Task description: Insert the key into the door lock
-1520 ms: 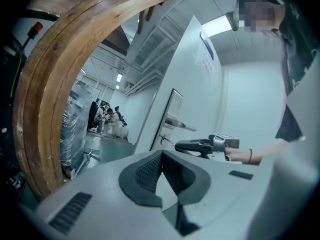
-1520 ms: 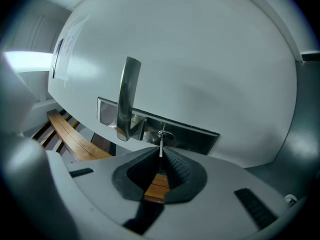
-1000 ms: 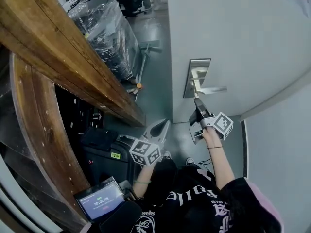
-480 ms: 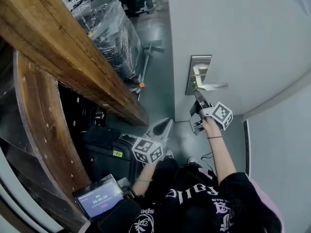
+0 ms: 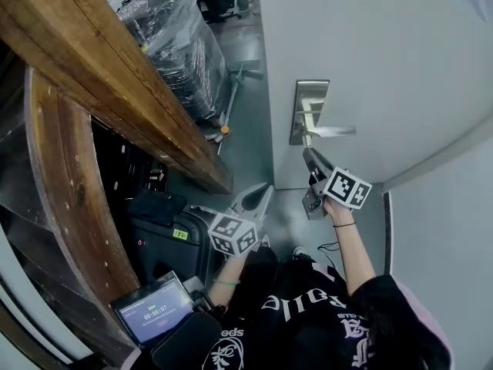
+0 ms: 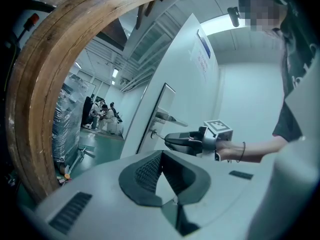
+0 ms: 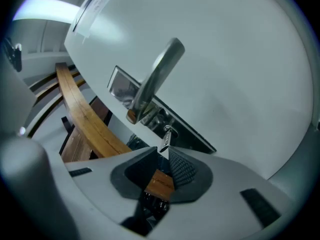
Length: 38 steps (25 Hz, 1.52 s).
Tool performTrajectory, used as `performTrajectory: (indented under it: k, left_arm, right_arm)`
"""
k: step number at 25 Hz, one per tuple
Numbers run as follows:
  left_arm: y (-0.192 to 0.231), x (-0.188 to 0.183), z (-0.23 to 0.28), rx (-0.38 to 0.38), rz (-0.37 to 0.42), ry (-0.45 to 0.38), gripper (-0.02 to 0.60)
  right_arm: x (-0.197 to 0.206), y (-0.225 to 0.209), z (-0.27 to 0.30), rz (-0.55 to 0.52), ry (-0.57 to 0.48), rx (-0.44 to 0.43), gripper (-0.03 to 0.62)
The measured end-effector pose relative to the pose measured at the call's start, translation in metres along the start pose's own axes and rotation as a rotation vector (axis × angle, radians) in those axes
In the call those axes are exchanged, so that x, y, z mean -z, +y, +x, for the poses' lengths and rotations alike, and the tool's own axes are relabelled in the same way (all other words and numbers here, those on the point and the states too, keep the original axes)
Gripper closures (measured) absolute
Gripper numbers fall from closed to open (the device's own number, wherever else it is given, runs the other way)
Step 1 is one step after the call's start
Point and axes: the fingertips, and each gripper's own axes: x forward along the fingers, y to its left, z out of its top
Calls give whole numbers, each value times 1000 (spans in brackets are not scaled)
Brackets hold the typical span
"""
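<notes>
The grey door (image 5: 385, 45) carries a metal lock plate (image 5: 310, 108) with a lever handle (image 5: 330, 132). My right gripper (image 5: 308, 153) points up at the plate just below the handle and is shut on a small metal key (image 5: 306, 140). In the right gripper view the key (image 7: 165, 140) sticks out from between the pads (image 7: 182, 170), and its tip touches the keyhole cylinder (image 7: 169, 129) under the handle (image 7: 156, 78). My left gripper (image 5: 260, 194) hangs lower left, away from the door, shut with nothing in it (image 6: 161, 153).
A curved wooden beam (image 5: 115, 75) runs along the left. A plastic-wrapped pallet (image 5: 173, 45) stands further back on the green floor. A black case (image 5: 166, 230) and a lit tablet screen (image 5: 154, 308) are at lower left. A pale wall (image 5: 447, 222) adjoins the door on the right.
The right gripper has edged the key up towards the lock plate beneath the handle. The left gripper has hardly moved. The head view has shifted slightly.
</notes>
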Motion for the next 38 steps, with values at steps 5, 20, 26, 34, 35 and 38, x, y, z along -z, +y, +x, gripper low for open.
performTrajectory:
  k: [5, 20, 26, 34, 35, 38]
  left_arm:
    - [-17, 6, 4, -27, -4, -11, 577]
    - [-105, 53, -21, -166, -56, -20, 577]
    - [-114, 75, -43, -194, -58, 9, 577]
    - [-124, 81, -78, -149, -16, 23, 577]
    - [-124, 83, -86, -147, -8, 27, 577]
    - [-128, 87, -118, -135, 6, 27, 577]
  right_arm:
    - [9, 12, -38, -138, 46, -30, 540]
    - [56, 5, -136, -311, 231, -124, 546]
    - [76, 4, -156, -249, 220, -146, 557]
    - [112, 34, -185, -288, 224, -136, 563]
    - [118, 41, -189, -294, 221, -133, 563]
    - [138, 62, -203, -296, 197, -127, 563]
